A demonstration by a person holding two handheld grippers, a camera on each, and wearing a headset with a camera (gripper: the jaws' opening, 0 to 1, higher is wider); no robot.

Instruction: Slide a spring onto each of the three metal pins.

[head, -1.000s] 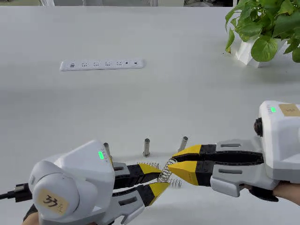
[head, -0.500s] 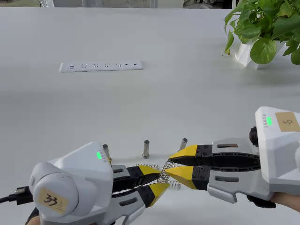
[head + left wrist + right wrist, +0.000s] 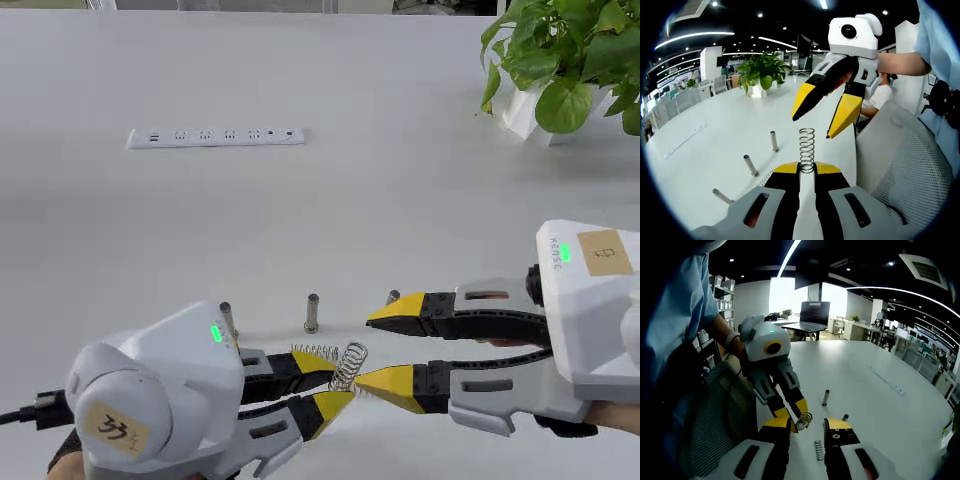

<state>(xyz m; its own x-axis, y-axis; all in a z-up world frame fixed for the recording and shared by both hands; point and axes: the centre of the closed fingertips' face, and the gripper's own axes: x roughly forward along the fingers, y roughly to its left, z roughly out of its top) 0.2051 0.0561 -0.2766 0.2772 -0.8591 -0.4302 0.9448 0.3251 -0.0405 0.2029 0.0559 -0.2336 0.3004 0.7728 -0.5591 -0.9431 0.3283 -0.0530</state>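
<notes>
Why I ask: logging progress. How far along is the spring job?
Done: nothing; all three pins stand bare. In hand: left claw shut on one spring, right claw open beside it. Left: all three pins; a spare spring lies on the table.

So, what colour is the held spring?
Silver, bare metal. The spring shows best in the left gripper view.

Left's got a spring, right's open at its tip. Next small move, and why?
Probably draw the right gripper back, clear of the spring. The left gripper pinches it at one end in shut jaws, the right jaws stand open either side of its free end, and the three pins are bare.
</notes>
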